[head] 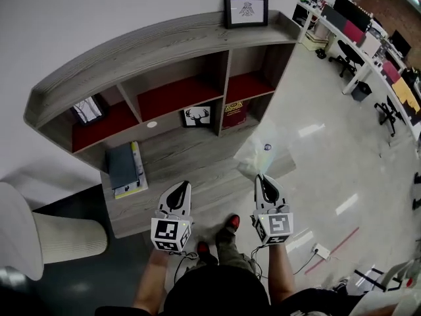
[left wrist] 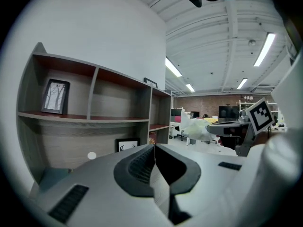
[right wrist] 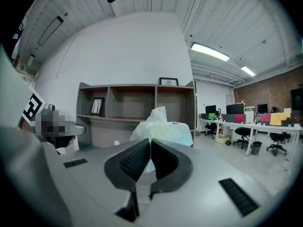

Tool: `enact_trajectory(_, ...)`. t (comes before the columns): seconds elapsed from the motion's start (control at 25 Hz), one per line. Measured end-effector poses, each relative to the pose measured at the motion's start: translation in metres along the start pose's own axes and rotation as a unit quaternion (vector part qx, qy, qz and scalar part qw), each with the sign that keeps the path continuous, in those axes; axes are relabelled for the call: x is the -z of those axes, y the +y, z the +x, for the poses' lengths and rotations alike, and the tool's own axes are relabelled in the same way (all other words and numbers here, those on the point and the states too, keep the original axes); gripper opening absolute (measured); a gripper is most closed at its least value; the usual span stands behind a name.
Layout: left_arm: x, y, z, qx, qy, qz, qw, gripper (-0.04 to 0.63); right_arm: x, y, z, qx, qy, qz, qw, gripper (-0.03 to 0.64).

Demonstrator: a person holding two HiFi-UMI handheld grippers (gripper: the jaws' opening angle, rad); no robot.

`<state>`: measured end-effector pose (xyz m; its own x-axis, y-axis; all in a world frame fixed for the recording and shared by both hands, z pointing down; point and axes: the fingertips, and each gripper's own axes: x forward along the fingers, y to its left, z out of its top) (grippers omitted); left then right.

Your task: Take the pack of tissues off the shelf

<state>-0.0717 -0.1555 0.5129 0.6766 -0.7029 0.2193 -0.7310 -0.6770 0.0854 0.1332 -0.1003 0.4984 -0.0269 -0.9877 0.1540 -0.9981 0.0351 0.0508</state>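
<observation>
The pack of tissues is a soft, pale plastic pack. It hangs in the air in front of the grey wooden shelf, off its ledge. My right gripper is shut on the pack's near end. In the right gripper view the pack bulges out just beyond the closed right gripper. My left gripper hovers beside it to the left, over the shelf's low ledge, shut with nothing in it. The left gripper view shows the left gripper with its jaws meeting and the pack off to the right.
Books lie on the low ledge at the left. Framed pictures stand on top and in compartments, beside a red box. A white chair is at the left; desks and office chairs are at the right.
</observation>
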Motion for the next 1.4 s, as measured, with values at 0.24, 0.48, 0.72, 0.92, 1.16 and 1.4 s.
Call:
enact_trajectory(0.24, 0.008, -0.035, 0.063, 0.036, 0.022, 0.010, 0.9990, 0.009, 0.029, -0.055, 0.008, 0.029, 0.021, 0.014, 0.999, 0.032)
enact_trajectory(0.48, 0.023, -0.071, 0.125, 0.073, 0.055, 0.015, 0.9957, 0.009, 0.064, -0.105, 0.018, 0.052, 0.042, 0.020, 0.998, 0.033)
enact_trajectory(0.72, 0.047, -0.098, 0.173, 0.101, 0.088, 0.019, 0.9908, 0.009, 0.107, -0.144, 0.029, 0.076, 0.064, 0.037, 0.994, 0.033)
enact_trajectory(0.92, 0.072, -0.111, 0.205, 0.111, 0.114, 0.014, 0.9871, 0.009, 0.146, -0.169, 0.042, 0.088, 0.086, 0.054, 0.991, 0.032)
enact_trajectory(1.16, 0.095, -0.127, 0.233, 0.129, 0.135, 0.024, 0.9822, 0.009, 0.191, -0.189, 0.055, 0.091, 0.110, 0.068, 0.987, 0.032)
enact_trajectory(1.4, 0.120, -0.137, 0.253, 0.140, 0.163, 0.031, 0.9762, 0.009, 0.236, -0.200, 0.066, 0.094, 0.139, 0.085, 0.982, 0.032)
